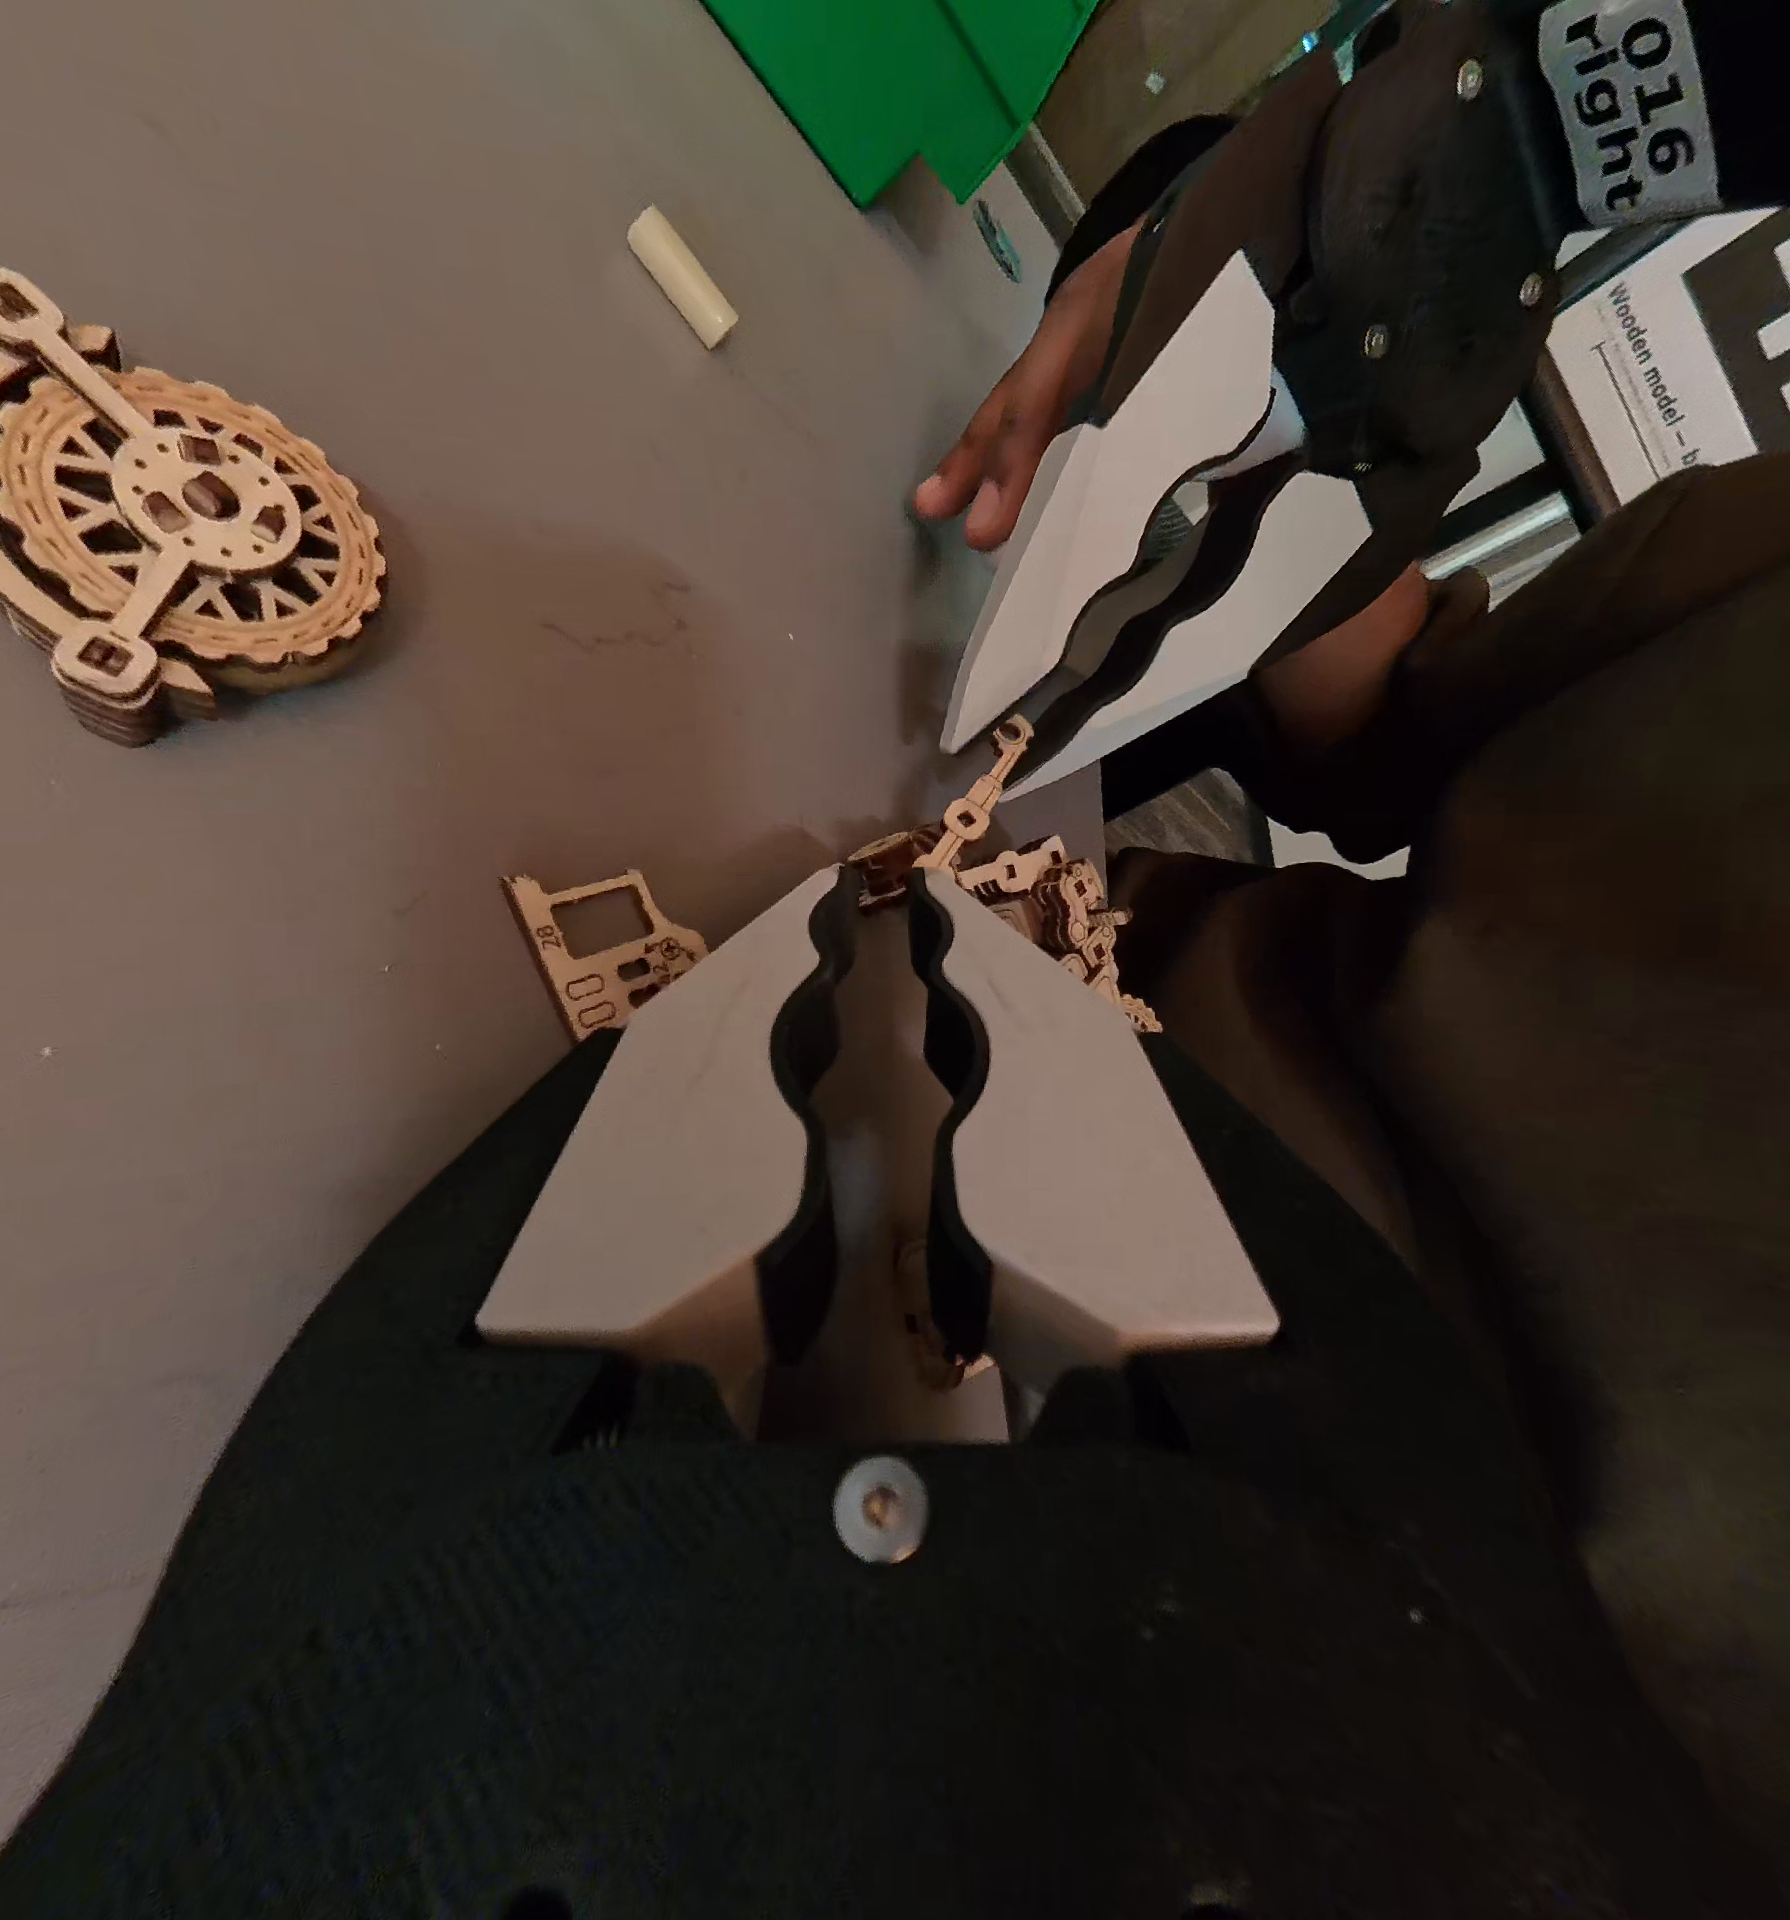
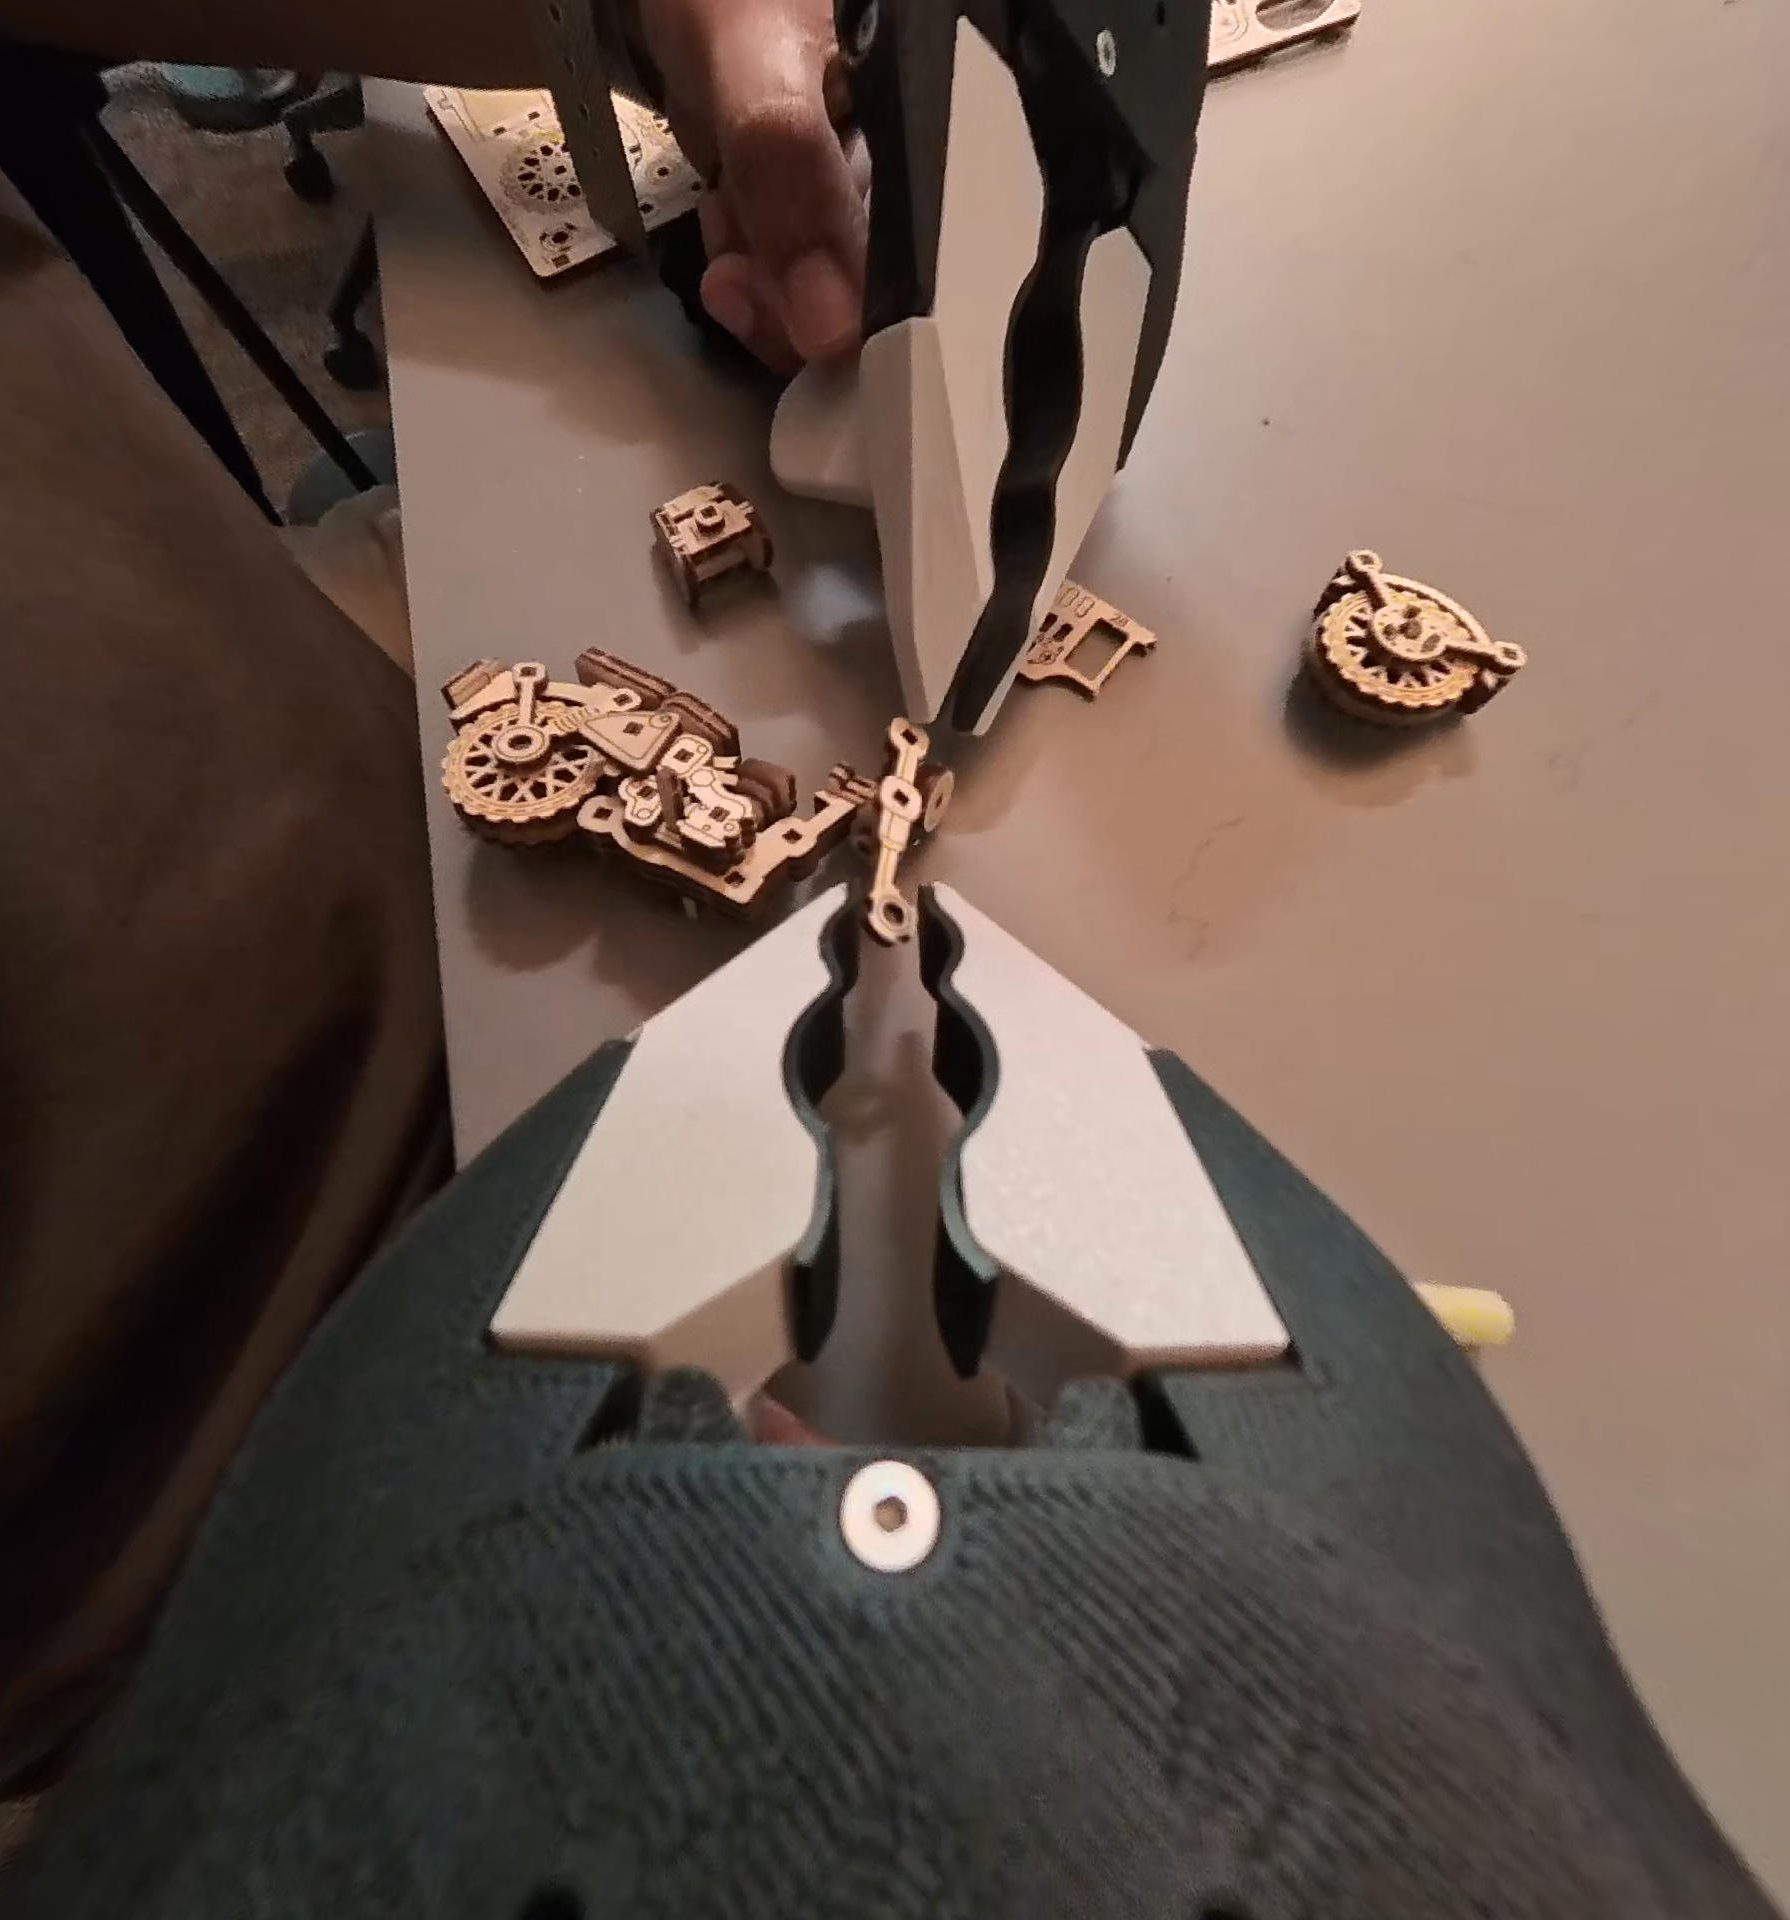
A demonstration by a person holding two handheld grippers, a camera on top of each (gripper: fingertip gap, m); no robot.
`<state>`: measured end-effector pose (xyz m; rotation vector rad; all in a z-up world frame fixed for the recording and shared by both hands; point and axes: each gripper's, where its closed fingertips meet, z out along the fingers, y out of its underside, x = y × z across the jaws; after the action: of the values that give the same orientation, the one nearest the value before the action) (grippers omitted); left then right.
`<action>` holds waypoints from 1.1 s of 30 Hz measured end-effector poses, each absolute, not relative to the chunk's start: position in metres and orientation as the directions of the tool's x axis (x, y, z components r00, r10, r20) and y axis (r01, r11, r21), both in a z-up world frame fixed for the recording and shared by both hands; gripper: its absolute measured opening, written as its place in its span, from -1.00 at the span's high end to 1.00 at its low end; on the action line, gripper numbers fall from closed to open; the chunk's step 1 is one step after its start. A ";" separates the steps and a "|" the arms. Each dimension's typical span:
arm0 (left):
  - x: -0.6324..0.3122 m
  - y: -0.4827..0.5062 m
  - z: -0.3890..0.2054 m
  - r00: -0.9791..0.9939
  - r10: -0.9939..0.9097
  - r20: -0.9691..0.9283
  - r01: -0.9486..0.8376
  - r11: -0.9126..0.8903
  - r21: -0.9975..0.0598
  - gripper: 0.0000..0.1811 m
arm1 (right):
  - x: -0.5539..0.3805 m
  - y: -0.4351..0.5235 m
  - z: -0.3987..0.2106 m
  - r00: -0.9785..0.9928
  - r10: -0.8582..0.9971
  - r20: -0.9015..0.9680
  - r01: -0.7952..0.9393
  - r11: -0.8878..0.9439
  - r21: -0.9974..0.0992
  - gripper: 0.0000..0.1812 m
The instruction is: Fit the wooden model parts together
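A wooden motorbike body [image 2: 600, 790] lies on the grey table [image 2: 1390, 935] near its left edge, with a small hub [image 2: 935, 798] at its front end. A thin wooden bar [image 2: 896, 821] stands across that hub. My right gripper [image 2: 886, 909] is shut on the bar's near end. My left gripper [image 2: 958, 717] comes down from above, jaws nearly closed, its tips at the hub and the bar's far end. In the left wrist view the left gripper [image 1: 880, 883] pinches the dark hub [image 1: 878, 860], and the right gripper [image 1: 1016, 743] holds the bar [image 1: 974, 805].
A wheel assembly [image 2: 1405, 644] lies to the right, also in the left wrist view [image 1: 158, 509]. A flat cut-out part [image 2: 1083, 644], a small wooden block [image 2: 709, 535], a cream stick [image 1: 681, 275], a parts sheet [image 2: 558, 166] and a green bin [image 1: 901, 83] lie around. Only a small space, under 4 cm, lies between the two pairs of fingers. From the left gripper's tips to the small wooden block [image 2: 709, 535] is close to 7 centimetres.
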<state>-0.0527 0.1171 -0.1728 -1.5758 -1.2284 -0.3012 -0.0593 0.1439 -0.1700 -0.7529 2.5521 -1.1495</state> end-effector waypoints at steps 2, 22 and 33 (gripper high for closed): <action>-0.053 0.116 -0.174 0.430 0.556 0.711 0.816 0.097 -0.569 0.98 | -0.057 0.144 -0.172 -0.832 -0.555 -0.010 -0.361 0.554 -0.750 0.90; -0.052 0.118 -0.174 0.423 0.545 0.724 0.824 0.100 -0.557 0.99 | -0.045 0.141 -0.164 -0.813 -0.575 -0.092 -0.279 0.523 -0.805 0.88; -0.052 0.118 -0.175 0.421 0.545 0.725 0.826 0.100 -0.555 0.99 | -0.042 0.133 -0.160 -0.822 -0.566 -0.058 -0.286 0.499 -0.818 0.84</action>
<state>-0.0516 0.1178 -0.1750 -1.5715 -1.2457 -0.3175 -0.0418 0.1332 -0.1603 -0.7151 2.4271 -1.2375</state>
